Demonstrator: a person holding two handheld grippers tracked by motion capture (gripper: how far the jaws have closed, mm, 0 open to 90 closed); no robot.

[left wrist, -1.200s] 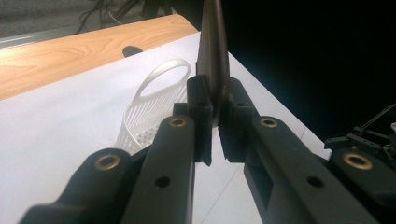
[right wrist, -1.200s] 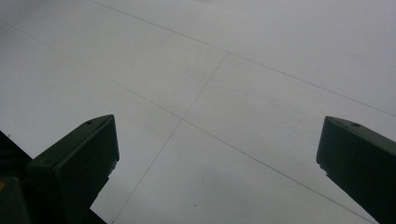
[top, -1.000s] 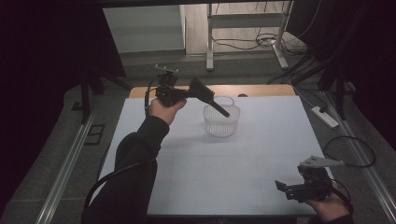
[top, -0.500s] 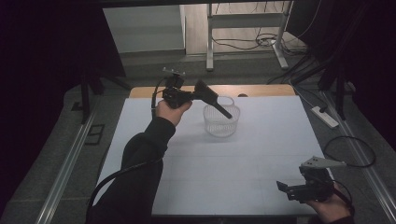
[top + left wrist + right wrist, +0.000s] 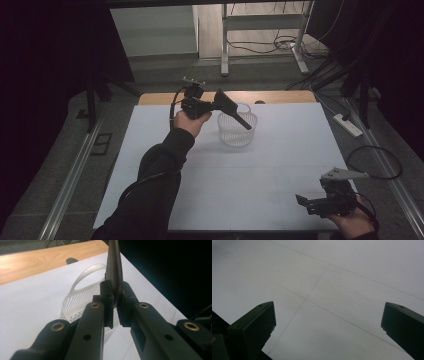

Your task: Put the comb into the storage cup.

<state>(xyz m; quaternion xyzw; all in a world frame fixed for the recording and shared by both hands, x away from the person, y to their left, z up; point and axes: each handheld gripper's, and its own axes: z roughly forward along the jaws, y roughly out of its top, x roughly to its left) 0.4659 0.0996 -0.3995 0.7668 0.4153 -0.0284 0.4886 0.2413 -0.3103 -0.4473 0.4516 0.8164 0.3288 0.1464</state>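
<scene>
At the near right corner of the desk, the right tongs sit low with jaws wide apart and nothing between them. Well away at the far side, the left tongs are clamped tight on a dark flat tool. Its long axis slants down and rightward, and its free end hangs over the clear basket, which stands just right of that hand. I'd say the left hand alone is placed to lower the tool in.

I see a clear, slotted basket, a black tool, black jaws, and a white table edged in wood.
</scene>
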